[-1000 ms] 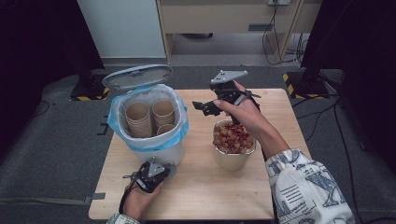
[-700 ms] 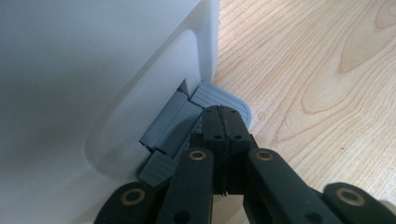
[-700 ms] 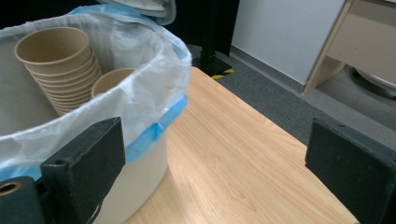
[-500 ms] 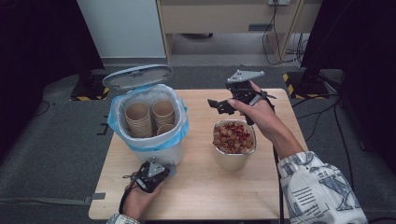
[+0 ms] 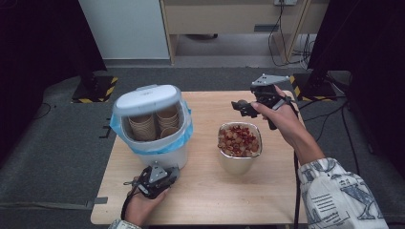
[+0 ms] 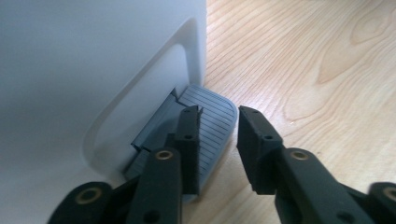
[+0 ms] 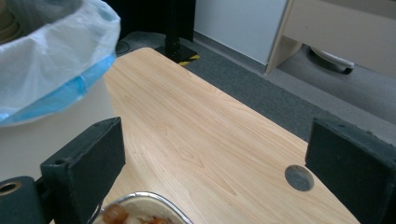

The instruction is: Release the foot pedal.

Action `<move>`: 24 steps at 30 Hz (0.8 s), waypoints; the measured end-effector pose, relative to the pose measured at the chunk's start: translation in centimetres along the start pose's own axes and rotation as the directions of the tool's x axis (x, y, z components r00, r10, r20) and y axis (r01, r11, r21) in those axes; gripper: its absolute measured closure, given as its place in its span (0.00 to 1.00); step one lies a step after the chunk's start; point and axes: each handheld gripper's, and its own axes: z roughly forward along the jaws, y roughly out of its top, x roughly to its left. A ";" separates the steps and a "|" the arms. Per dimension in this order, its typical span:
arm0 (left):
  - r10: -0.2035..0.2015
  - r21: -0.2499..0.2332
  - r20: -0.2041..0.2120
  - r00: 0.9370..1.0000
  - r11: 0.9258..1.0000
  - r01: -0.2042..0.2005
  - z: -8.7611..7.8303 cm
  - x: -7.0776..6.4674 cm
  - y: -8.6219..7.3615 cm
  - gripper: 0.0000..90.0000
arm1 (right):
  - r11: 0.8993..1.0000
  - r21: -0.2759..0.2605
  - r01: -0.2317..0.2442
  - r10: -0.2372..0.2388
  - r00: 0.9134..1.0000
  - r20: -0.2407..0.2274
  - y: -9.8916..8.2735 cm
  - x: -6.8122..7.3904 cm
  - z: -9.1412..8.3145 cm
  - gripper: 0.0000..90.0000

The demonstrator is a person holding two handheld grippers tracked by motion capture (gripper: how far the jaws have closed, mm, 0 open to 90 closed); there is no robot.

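At the bin's (image 5: pixel 153 125) foot, seen from the left gripper view, a grey pedal (image 6: pixel 205 126) is shown, hidden from above. The left gripper (image 6: pixel 215 135) has just been opening; its jaws stand narrowly apart, one pad resting on the pedal, nothing clamped. From above, the lid (image 5: pixel 148 99) is seen half lowered over paper cups (image 5: pixel 155 125). The right gripper (image 5: pixel 243 107) is held wide and empty, above the table (image 5: pixel 210 191) beyond the bowl (image 5: pixel 239 143).

Even, soft overhead light; dark room edges; close views slightly blurred.
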 end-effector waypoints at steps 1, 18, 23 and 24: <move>0.000 0.000 0.000 1.000 1.000 0.000 0.0 0.0 0.0 0.75 | 1.000 0.002 0.000 0.000 1.000 0.003 -0.1 -0.1 -0.1 0.06; -0.088 -0.019 -0.012 0.996 0.996 0.088 -2.3 0.1 -0.8 0.50 | 0.999 0.008 -0.032 0.031 0.998 0.060 -1.9 -2.4 -1.6 0.06; -0.110 -0.012 -0.006 0.994 0.994 0.110 -2.5 0.4 -1.1 0.45 | 0.999 0.005 -0.034 0.034 0.997 0.068 -2.2 -2.8 -1.9 0.06; -0.115 -0.010 -0.003 0.993 0.993 0.115 -2.6 0.4 -1.2 0.44 | 0.999 0.007 -0.042 0.041 0.997 0.070 -2.3 -2.8 -2.0 0.06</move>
